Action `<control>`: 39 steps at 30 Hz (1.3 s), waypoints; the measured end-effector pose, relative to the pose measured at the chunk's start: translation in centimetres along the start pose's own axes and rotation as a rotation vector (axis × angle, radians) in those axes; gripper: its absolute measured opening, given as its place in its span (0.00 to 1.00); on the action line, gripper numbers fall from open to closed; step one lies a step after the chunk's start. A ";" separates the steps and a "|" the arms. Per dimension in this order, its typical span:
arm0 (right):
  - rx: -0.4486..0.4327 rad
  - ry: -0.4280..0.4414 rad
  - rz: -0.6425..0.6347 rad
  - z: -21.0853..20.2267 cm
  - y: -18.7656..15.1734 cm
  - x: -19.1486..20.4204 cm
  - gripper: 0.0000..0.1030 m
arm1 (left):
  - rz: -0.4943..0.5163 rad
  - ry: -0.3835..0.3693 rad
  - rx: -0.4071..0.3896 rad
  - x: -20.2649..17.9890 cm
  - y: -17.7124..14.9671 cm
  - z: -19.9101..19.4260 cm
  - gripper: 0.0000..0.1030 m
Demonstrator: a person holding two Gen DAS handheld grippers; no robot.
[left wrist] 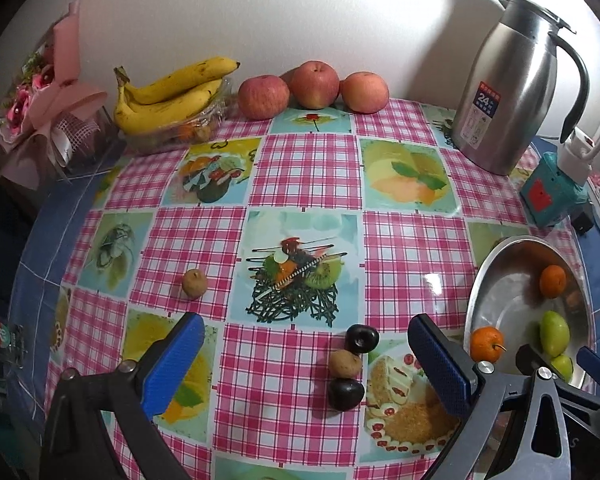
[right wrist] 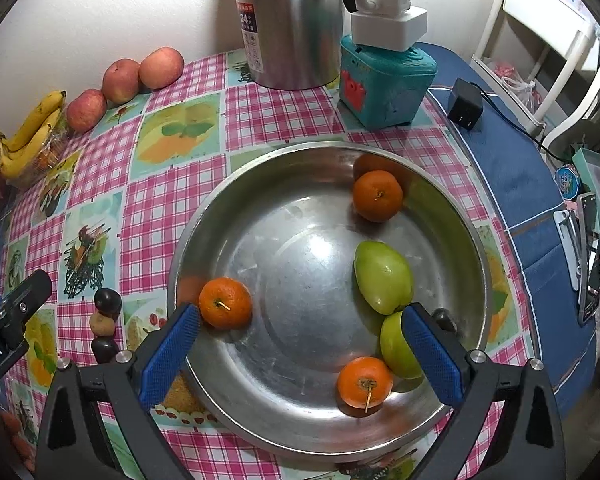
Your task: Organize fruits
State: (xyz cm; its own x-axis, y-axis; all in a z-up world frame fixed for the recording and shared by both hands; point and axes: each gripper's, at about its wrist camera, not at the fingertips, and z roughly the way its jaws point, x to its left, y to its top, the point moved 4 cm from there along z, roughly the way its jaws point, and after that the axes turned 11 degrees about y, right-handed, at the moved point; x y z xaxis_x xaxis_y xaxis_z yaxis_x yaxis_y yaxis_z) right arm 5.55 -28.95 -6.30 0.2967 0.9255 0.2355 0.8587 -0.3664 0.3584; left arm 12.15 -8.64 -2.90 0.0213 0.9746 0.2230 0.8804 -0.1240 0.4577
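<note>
A steel bowl (right wrist: 260, 184) holds three oranges (right wrist: 377, 196) and two green fruits (right wrist: 383, 276). My right gripper (right wrist: 300, 320) is open and empty over the bowl's near side. On the checked cloth left of the bowl lie two dark plums (left wrist: 361, 338) with a small brown fruit (left wrist: 344, 363) between them. Another small brown fruit (left wrist: 194, 283) lies further left. My left gripper (left wrist: 305, 332) is open and empty above the cloth, with the plums between its fingers' line. The bowl also shows in the left wrist view (left wrist: 499, 276).
Bananas (left wrist: 172, 96) in a clear container and three apples (left wrist: 313, 84) stand at the back by the wall. A steel thermos jug (left wrist: 511, 88), a teal toy box (right wrist: 383, 80), a black adapter (right wrist: 464, 104) and a flower bouquet (left wrist: 40, 92) ring the table.
</note>
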 end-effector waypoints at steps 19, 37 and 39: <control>-0.024 0.005 -0.070 -0.6 -0.3 1.2 0.98 | 0.044 0.012 -0.031 1.2 0.1 -1.3 1.00; 0.009 -0.019 -0.105 0.8 -0.9 3.4 0.98 | -0.075 0.032 0.031 9.5 0.7 1.2 1.00; 0.011 -0.015 -0.112 1.0 -0.9 4.0 0.98 | -0.094 0.040 0.036 10.8 0.7 1.5 1.00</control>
State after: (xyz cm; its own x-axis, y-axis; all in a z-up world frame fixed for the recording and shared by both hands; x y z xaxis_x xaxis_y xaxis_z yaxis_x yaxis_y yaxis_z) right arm 6.32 -24.81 -6.56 0.2048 0.9620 0.1806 0.8913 -0.2595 0.3718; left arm 13.71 2.12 -1.44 -0.0810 0.9732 0.2151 0.8939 -0.0245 0.4475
